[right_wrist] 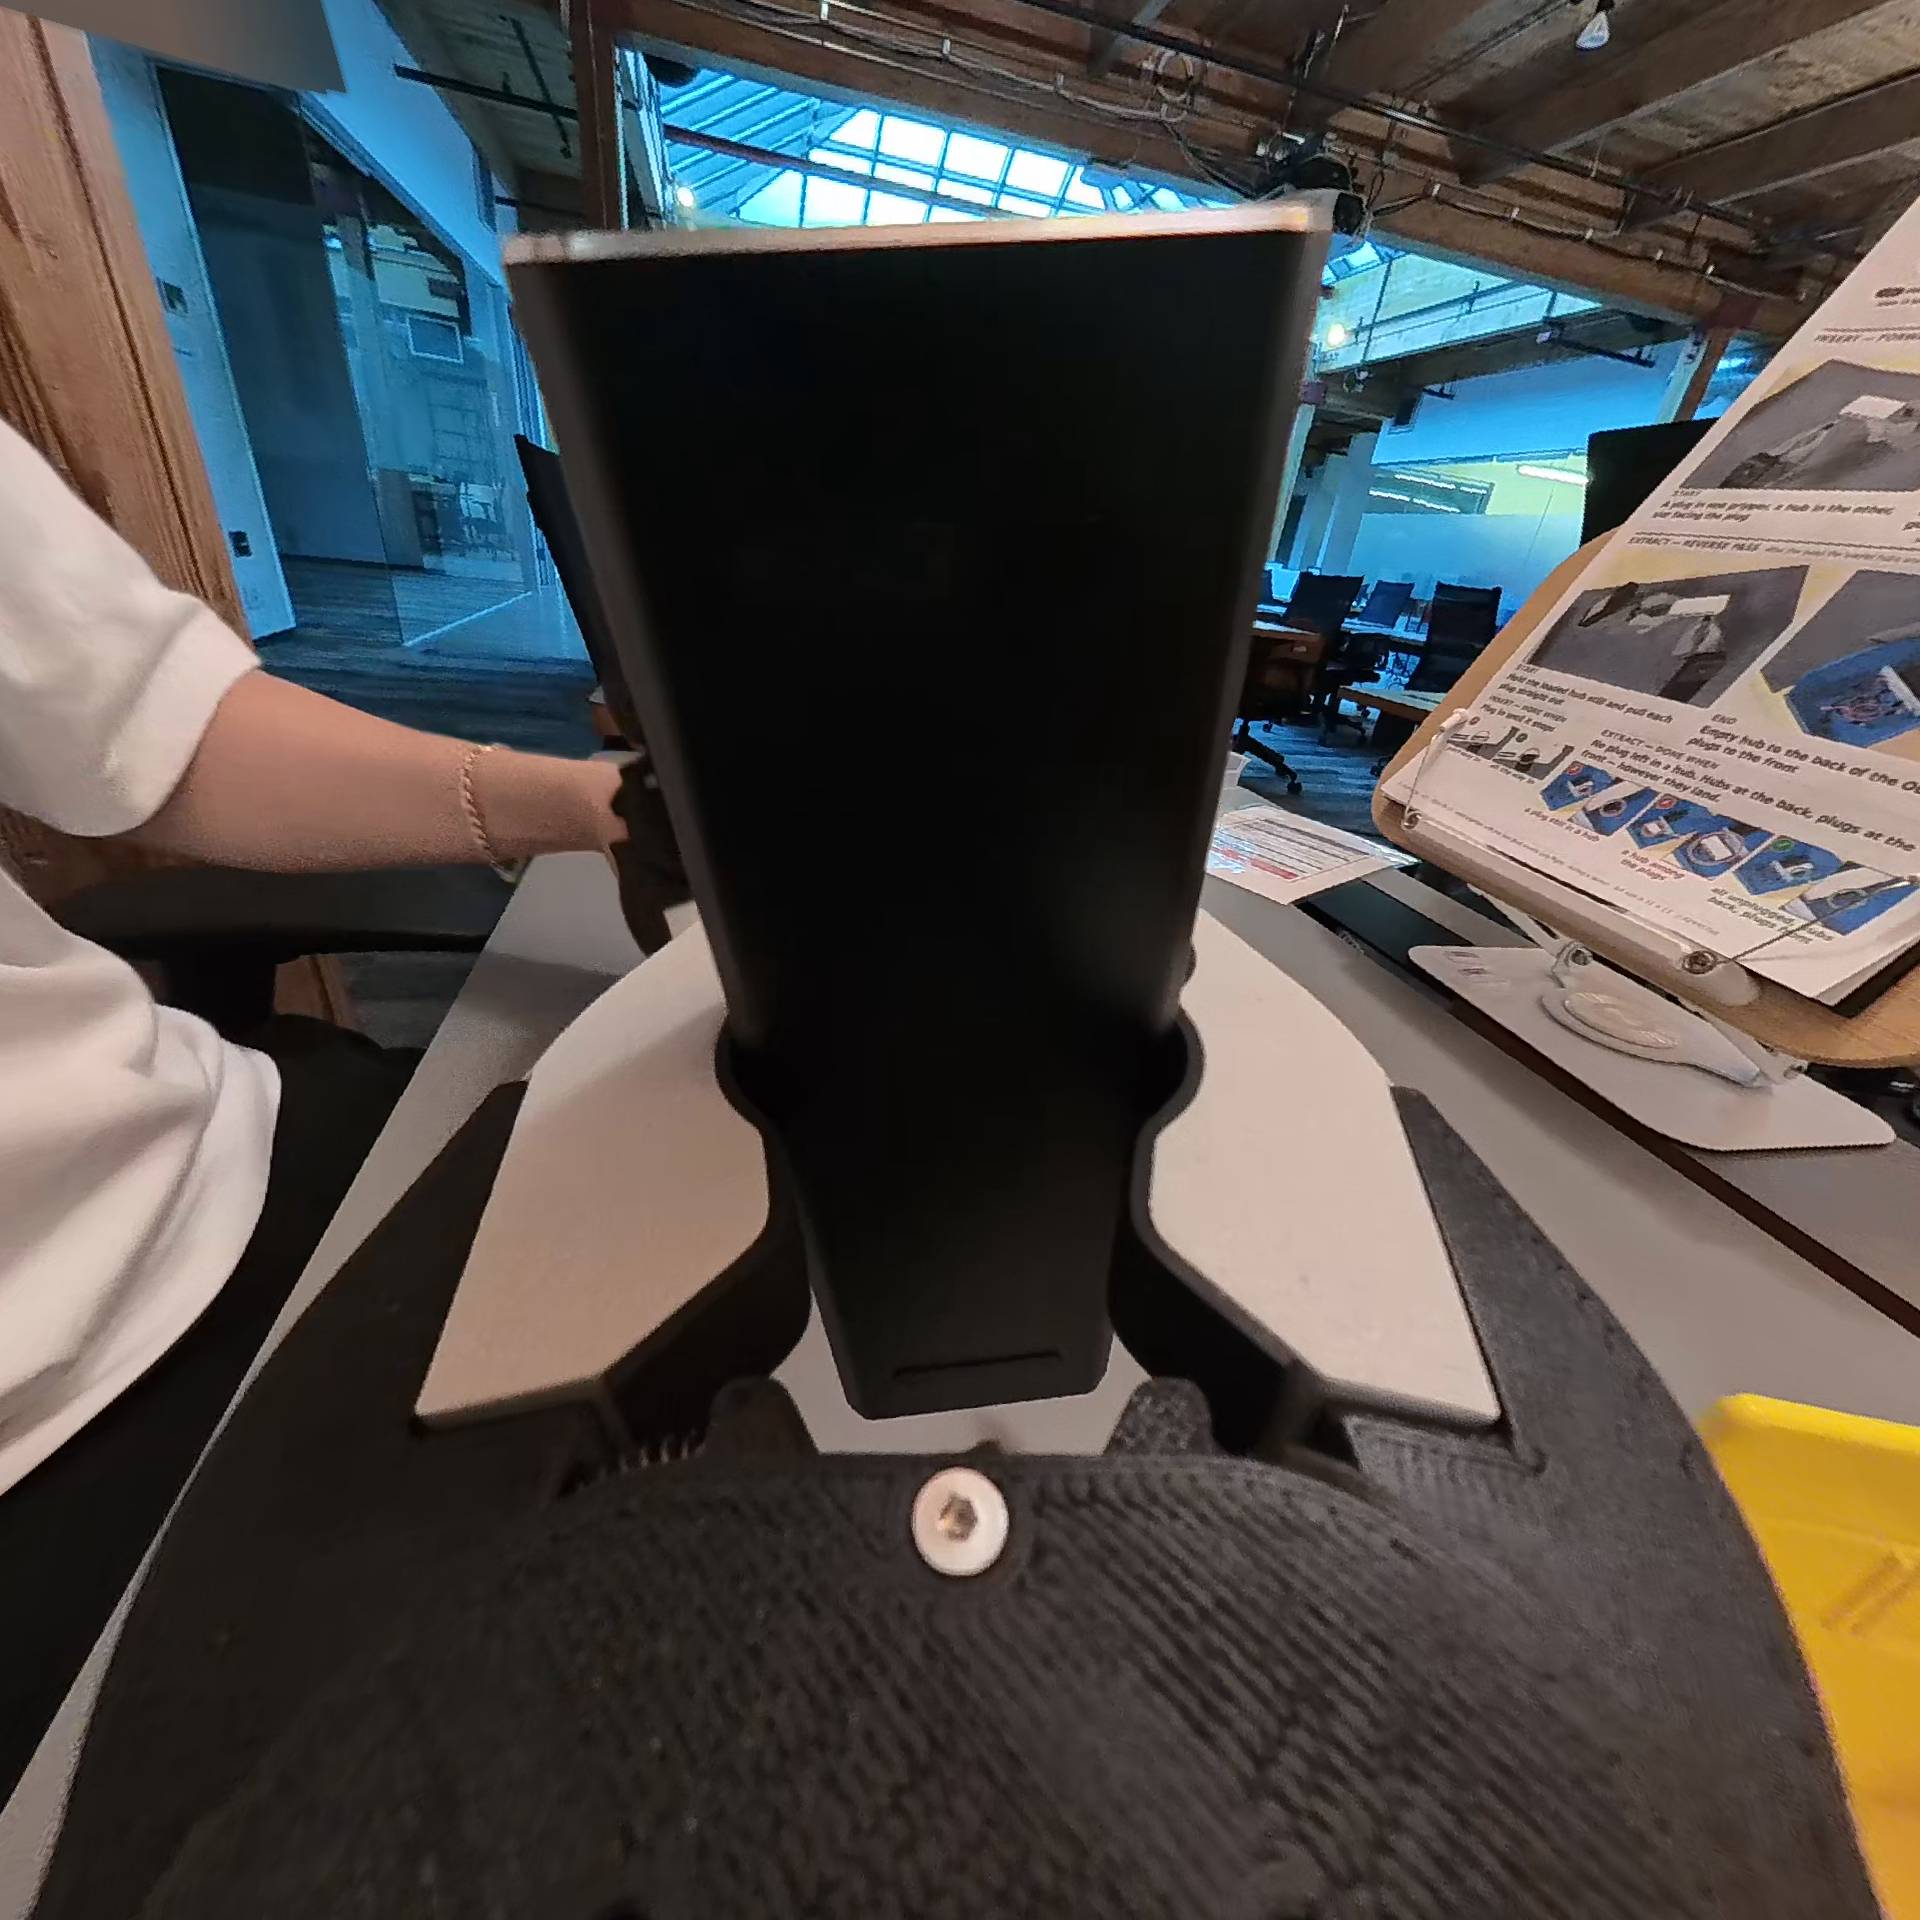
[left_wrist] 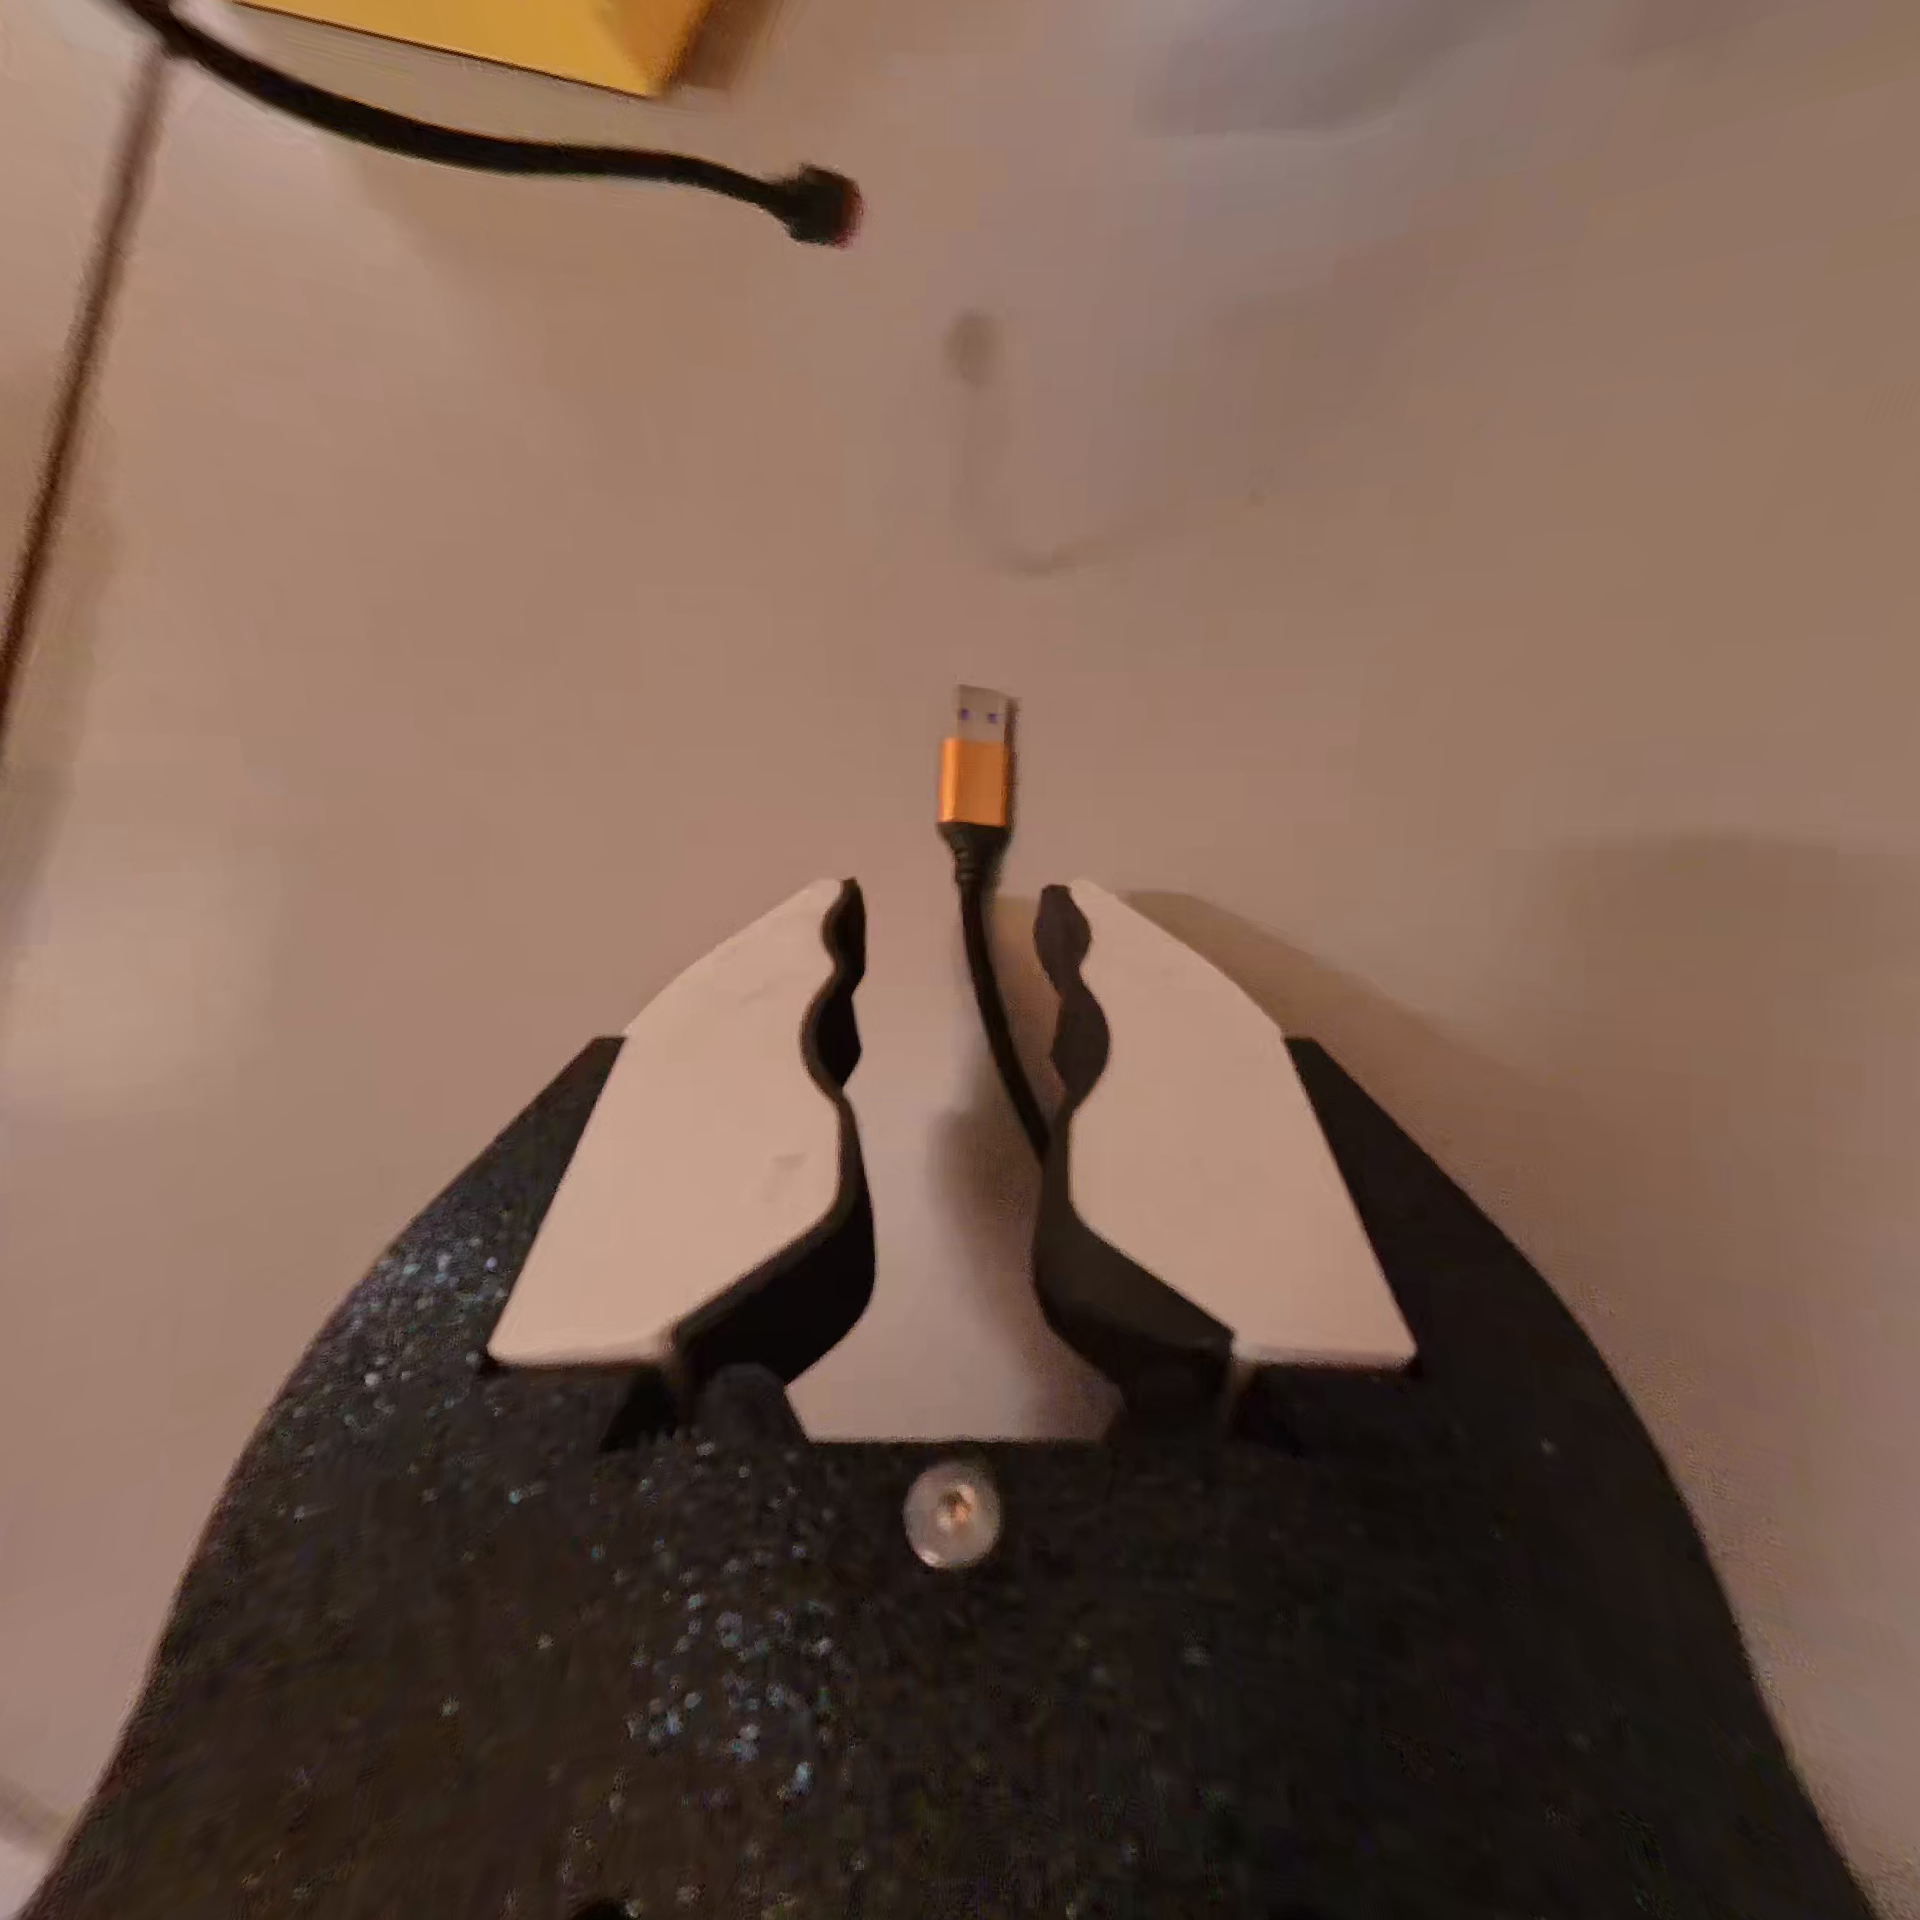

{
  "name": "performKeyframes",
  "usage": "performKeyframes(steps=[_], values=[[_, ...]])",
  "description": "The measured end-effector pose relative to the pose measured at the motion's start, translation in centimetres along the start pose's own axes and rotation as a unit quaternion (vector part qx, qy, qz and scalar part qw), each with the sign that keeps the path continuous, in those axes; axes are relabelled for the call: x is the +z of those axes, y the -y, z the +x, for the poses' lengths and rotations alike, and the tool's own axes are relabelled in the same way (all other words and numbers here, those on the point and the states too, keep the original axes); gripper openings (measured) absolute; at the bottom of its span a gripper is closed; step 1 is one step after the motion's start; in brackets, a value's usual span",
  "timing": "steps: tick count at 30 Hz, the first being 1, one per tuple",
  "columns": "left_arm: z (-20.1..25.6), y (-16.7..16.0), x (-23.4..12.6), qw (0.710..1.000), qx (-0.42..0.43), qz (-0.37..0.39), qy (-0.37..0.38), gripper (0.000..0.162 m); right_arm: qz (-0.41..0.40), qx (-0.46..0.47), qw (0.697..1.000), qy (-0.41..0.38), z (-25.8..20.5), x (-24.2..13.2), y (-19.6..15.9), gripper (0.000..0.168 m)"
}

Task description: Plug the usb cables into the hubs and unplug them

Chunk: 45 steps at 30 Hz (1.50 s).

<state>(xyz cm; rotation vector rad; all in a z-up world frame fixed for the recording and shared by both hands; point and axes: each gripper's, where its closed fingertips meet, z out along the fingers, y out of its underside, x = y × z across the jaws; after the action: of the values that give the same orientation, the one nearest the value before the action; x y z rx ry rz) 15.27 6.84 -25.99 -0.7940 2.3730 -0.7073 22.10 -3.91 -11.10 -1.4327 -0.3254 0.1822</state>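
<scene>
Here the left gripper [left_wrist: 951, 904] has its jaws parted around the black cable behind the orange-sleeved metal USB plug [left_wrist: 977, 764] on the pale counter [left_wrist: 1455, 520]. Close on the rigid sleeve, not the cord. The right gripper [right_wrist: 961, 997] clamps the tall black rectangular hub [right_wrist: 925, 623] upright, so hold it steady.

Left wrist view looks steeply down, close over the pale grey tabletop [left_wrist: 1455, 520] ahead of its tongs [left_wrist: 951, 904]. Right wrist view faces level across the room; both share only a yellow box [right_wrist: 1829, 1621].
</scene>
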Motion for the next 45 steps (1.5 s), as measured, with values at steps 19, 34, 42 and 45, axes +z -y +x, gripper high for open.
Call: performKeyframes(steps=[19, 34, 42, 45], values=[[0.2, 3.9, -0.2, 0.96, -0.13, 0.205, -0.142, 0.006, 0.025, -0.004, 1.0, -0.001, 0.0, -0.9, 1.0, 0.073], [-1.2, 10.0, -9.1, 0.891, -0.322, 0.201, -0.248, 0.007, 0.007, -0.002, 1.0, 0.029, -0.8, 0.7, -0.3, 0.073], [-2.3, 13.8, -11.9, 0.947, -0.234, 0.035, -0.216, 0.006, 0.003, 0.013, 0.997, 0.082, -2.7, 3.5, -1.0, 0.073], [-2.1, 14.3, -11.1, 0.951, -0.204, -0.021, -0.232, 0.006, -0.011, 0.018, 0.996, 0.092, -3.2, 4.4, -1.6, 0.073]])
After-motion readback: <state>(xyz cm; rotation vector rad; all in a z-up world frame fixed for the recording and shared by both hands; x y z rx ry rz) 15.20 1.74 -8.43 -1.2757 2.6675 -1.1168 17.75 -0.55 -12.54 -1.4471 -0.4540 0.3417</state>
